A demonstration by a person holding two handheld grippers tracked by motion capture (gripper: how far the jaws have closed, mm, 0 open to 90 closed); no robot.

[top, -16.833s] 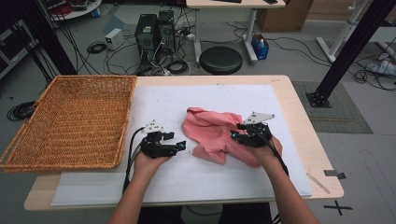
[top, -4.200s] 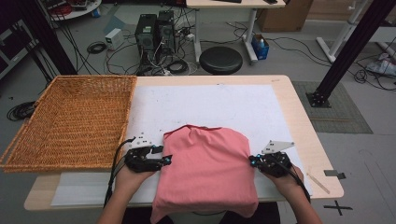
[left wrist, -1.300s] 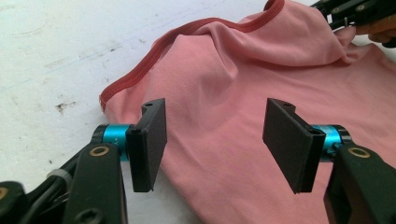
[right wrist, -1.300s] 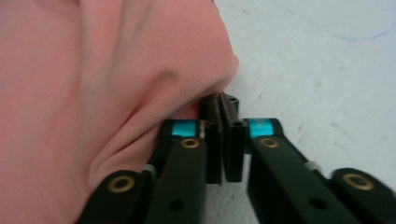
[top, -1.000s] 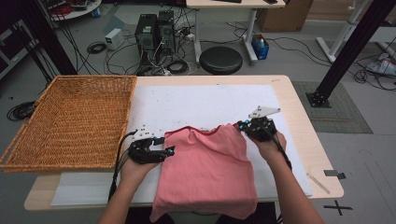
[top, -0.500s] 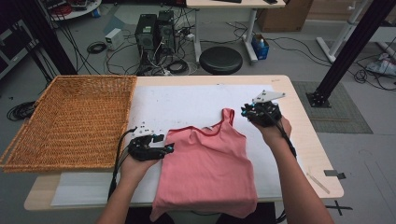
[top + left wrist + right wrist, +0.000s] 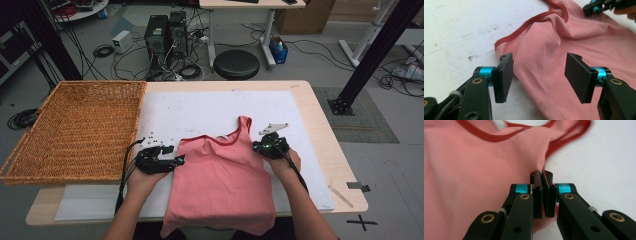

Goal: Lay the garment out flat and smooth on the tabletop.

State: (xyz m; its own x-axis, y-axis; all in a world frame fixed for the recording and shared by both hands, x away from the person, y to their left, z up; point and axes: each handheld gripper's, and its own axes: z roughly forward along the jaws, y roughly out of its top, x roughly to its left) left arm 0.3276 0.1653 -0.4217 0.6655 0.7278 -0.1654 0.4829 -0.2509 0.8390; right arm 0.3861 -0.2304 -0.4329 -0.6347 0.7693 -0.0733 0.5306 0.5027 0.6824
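Pinching pink tank top (image 7: pixel 481 170) edge: right claw (image 7: pixel 541 176); left claw (image 7: pixel 537 72) straddling opposite side.

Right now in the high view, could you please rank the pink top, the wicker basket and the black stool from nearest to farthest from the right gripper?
1. Pink top: at the right gripper, pinched at its edge.
2. Black stool: on the floor beyond the table.
3. Wicker basket: far left of the table.

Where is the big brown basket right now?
In the high view the wicker basket sits on the table's left end, beside the white mat and left of the pink tank top.
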